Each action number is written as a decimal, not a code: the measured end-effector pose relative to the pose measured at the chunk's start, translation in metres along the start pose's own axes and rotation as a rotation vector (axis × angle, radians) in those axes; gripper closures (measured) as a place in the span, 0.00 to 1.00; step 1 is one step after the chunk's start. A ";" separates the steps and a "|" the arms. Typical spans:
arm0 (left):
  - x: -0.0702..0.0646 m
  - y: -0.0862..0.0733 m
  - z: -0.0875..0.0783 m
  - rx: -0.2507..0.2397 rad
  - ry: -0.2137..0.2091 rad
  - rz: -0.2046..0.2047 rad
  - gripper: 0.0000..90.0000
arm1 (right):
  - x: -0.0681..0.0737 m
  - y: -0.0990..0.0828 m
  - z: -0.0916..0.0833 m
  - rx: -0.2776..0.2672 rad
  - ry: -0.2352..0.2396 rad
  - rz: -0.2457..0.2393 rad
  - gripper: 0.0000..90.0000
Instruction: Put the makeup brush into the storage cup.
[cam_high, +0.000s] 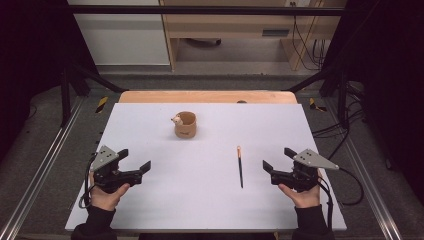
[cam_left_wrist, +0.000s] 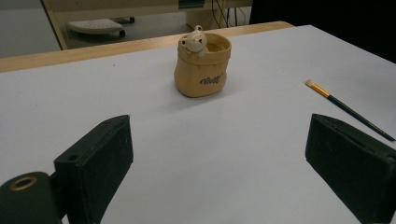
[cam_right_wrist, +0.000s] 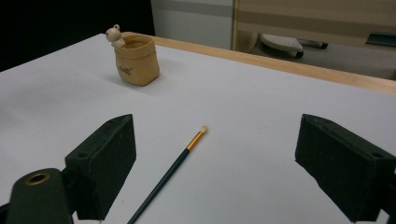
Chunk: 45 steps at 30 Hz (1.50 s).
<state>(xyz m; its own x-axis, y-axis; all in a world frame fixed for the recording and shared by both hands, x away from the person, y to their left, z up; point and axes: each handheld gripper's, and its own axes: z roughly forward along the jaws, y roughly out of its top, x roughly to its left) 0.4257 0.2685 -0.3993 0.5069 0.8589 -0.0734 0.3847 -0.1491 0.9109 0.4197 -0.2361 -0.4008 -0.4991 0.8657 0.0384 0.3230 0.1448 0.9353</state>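
A: Your left claw (cam_high: 135, 159) hangs over the near left of the worktop (cam_high: 150, 200), jaws spread wide with nothing between them.

B: And your right claw (cam_high: 278, 159)?

A: The same, wide open and empty, over the near right. Your hands grip both from the bottom edge.

B: What lies on that pale sheet?

A: 2 things. A tan pot (cam_high: 185, 125) shaped like a sack stands upright toward the far middle, with a small animal figure (cam_left_wrist: 193, 41) peeking over its rim. A paintbrush (cam_high: 240, 166) lies flat just left of your right claw, its pale tip pointing away from you.

B: Anything in the pot?

A: Probably not; its inside is poorly seen.

B: The room?

A: A wooden edge (cam_high: 207, 96) beyond the sheet, metal rails (cam_high: 45, 165) at the sides, cables (cam_high: 305, 45) on the floor.
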 end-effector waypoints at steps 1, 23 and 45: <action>0.000 -0.001 0.000 0.003 0.002 0.002 0.08 | 0.000 0.000 0.000 0.006 0.000 -0.003 0.15; 0.005 -0.014 0.009 0.056 0.015 -0.002 0.08 | 0.036 0.024 0.038 0.181 -0.020 -0.021 0.26; 0.010 -0.020 0.012 0.086 0.030 0.004 0.08 | 0.047 0.029 0.109 0.494 -0.089 -0.014 0.37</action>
<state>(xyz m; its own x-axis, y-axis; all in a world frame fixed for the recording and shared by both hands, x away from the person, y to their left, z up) 0.4320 0.2741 -0.4229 0.4858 0.8723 -0.0562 0.4484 -0.1934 0.8727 0.4933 -0.1394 -0.4104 -0.4427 0.8964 -0.0236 0.6692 0.3478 0.6566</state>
